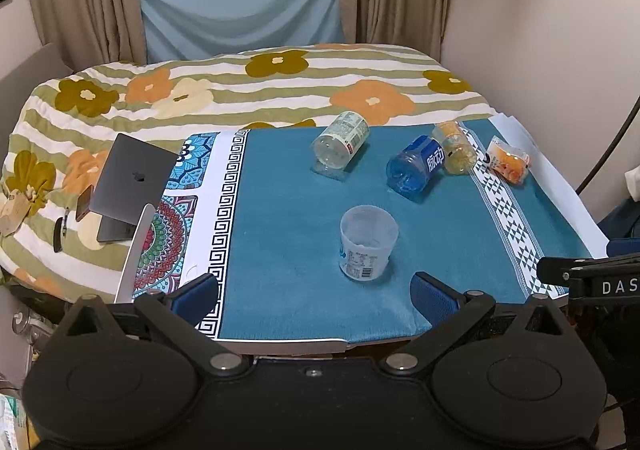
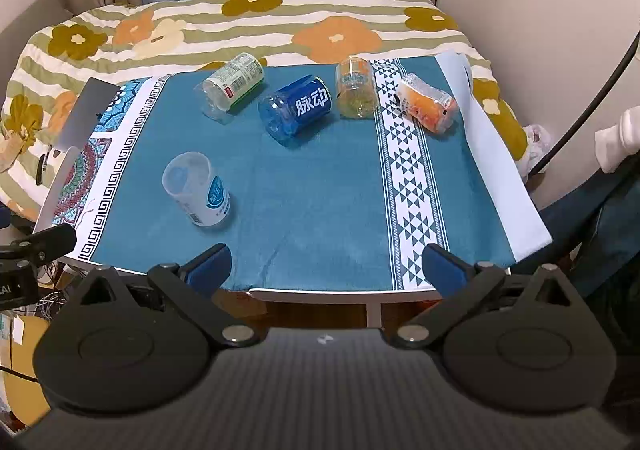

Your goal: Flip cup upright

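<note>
Both my left fingers (image 1: pixel 315 296) and right fingers (image 2: pixel 327 264) spread wide, empty, at counter's (image 2: pixel 320 186) near edge; clear cup (image 1: pixel 367 243) stands upright, untouched.

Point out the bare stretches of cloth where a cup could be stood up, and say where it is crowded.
Bare teal cloth runs from the white-labelled cup across to the triangle border, in front of the blue cup. The far edge is crowded: green-labelled cup, blue cup, yellow cup and orange cup lie in a row.
</note>
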A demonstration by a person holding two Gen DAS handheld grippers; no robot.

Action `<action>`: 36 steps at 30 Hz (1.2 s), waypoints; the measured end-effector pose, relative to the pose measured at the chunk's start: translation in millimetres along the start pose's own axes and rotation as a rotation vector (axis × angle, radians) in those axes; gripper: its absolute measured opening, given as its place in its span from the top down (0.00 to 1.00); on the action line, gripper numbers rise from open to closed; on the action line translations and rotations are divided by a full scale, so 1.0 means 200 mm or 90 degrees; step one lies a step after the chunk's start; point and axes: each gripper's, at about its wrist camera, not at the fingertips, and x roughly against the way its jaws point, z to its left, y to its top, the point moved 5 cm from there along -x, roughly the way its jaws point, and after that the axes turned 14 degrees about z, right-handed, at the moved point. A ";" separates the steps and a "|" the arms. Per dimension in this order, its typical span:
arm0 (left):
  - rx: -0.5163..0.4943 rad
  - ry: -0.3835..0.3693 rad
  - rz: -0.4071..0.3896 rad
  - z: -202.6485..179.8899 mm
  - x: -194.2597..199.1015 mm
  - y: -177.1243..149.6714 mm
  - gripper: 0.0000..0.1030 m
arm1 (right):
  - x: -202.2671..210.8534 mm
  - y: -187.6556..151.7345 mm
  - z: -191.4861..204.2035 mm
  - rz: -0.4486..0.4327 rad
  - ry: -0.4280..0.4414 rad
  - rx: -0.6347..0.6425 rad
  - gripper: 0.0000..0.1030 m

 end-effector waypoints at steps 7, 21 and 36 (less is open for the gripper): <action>0.003 0.002 0.000 0.00 -0.01 0.02 0.00 | -0.01 0.02 0.01 0.000 0.003 0.006 0.00; 0.005 -0.001 0.001 0.01 -0.02 0.03 0.00 | -0.01 0.03 0.01 -0.001 0.000 0.004 0.00; 0.007 -0.003 -0.001 0.02 -0.01 0.03 0.00 | -0.01 0.05 0.00 -0.003 -0.001 0.002 0.00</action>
